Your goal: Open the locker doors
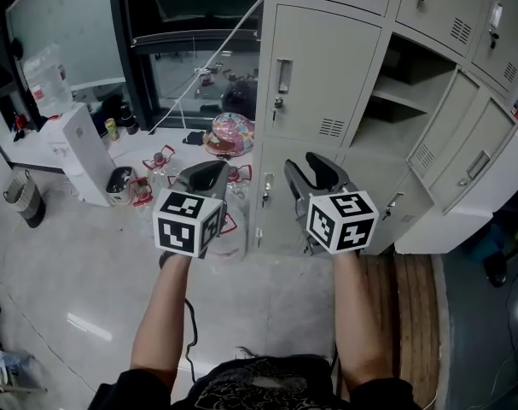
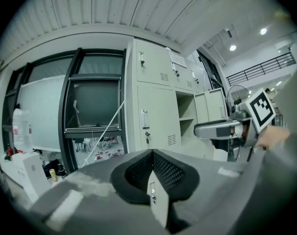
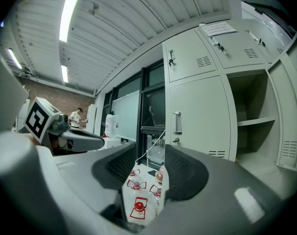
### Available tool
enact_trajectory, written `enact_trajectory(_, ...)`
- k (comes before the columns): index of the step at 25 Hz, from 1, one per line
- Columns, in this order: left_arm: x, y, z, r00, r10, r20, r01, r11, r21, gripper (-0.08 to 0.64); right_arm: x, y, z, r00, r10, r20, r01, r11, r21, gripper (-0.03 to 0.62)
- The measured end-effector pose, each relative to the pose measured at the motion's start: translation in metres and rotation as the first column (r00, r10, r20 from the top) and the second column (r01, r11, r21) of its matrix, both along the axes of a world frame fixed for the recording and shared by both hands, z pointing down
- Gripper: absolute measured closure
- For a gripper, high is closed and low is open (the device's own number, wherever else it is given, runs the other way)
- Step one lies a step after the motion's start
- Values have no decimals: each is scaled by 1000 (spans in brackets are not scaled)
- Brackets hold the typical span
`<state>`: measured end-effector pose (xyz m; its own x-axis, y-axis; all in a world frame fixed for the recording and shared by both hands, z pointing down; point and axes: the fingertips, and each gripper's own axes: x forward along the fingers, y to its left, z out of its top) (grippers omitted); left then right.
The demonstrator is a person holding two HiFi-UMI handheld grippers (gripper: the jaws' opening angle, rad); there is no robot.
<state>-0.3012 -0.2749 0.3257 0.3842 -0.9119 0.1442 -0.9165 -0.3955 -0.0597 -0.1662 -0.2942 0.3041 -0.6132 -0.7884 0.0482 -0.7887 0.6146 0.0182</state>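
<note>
1. Approach step, I judge: both claws hang short of the lockers (image 1: 327, 101), touching no door.
2. Left claw (image 2: 151, 153) is pinched together and empty. Right claw (image 3: 147, 173) is narrowly parted, nothing between.
3. The open doors (image 1: 468, 156) stand swung out at the right. In the left column the upper door (image 1: 314, 58) and lower door (image 1: 276, 216) are shut.
4. Next, I reckon: take the lower handle (image 1: 266, 190), which sits between my claws. That needs jaws parted enough to catch it, then a pull towards me.
5. Left of the lockers, bottles (image 1: 156, 169) and a pink bowl (image 1: 231, 133) litter the floor, and a cord (image 1: 216, 54) slants past the window. They could crowd the door's swing.
</note>
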Motion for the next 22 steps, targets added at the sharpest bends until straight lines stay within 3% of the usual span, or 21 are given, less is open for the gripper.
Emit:
enact_trajectory(12, -8, -1, 14, 999, -14, 37, 15, 1000, -11, 559, -27, -10, -11, 1000, -26, 4, 26, 1000, 16, 416)
enact_trajectory(22, -31, -32, 10, 994, -97, 59, 98, 995, -7, 559, -47, -57, -20, 995, -98, 15, 97, 995, 36, 408)
